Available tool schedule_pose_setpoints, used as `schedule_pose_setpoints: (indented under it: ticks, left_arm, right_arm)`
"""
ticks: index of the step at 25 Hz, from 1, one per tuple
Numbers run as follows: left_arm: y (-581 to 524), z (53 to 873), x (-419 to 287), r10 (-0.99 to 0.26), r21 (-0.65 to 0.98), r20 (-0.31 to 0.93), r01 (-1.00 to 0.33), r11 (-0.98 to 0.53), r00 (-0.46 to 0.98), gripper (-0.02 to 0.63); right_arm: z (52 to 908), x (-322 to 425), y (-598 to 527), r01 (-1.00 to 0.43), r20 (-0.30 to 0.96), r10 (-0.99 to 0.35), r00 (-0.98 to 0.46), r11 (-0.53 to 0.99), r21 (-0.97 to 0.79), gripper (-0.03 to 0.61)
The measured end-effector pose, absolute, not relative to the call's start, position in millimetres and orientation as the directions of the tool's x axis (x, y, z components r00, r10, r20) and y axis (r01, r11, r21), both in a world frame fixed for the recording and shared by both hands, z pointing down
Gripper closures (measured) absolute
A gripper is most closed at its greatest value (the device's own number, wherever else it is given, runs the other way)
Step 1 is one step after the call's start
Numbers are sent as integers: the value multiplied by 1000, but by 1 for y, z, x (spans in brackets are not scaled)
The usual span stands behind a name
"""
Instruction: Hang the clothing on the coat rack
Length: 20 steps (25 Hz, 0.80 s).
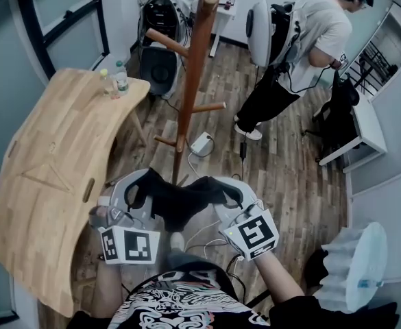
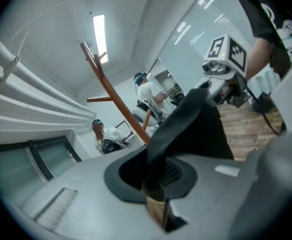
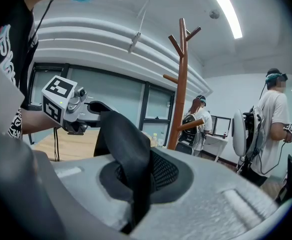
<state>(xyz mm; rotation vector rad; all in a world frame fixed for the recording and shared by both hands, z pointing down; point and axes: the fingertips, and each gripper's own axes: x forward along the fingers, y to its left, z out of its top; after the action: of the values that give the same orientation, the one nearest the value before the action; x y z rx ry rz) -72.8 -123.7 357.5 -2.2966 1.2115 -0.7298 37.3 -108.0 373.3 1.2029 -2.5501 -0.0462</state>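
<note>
A black garment (image 1: 179,199) hangs stretched between my two grippers, sagging in the middle. My left gripper (image 1: 133,190) is shut on its left strap (image 2: 185,124); the right gripper (image 1: 229,196) is shut on its right strap (image 3: 128,149). The brown wooden coat rack (image 1: 195,60) stands straight ahead of the garment, its pegs (image 1: 164,41) sticking out left and right. The rack's forked top (image 3: 183,36) rises beyond the fabric in the right gripper view, and its pole (image 2: 113,99) shows past the strap in the left gripper view.
A light wooden table (image 1: 56,163) with bottles (image 1: 120,79) lies to my left. A person in a white shirt (image 1: 303,40) stands at the right beyond the rack, another person (image 3: 195,129) behind it. A white box (image 1: 201,144) and cables lie on the plank floor by the rack's foot.
</note>
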Motion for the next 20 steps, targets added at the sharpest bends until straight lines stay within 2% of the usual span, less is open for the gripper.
schedule_pose_setpoints:
  ticks: [20]
  left_arm:
    - [-184,365,-75,-857,-599,256,-623,-504,447,607]
  right_arm:
    - [386,38,-167,-731,307,-740,-599,662,168,566]
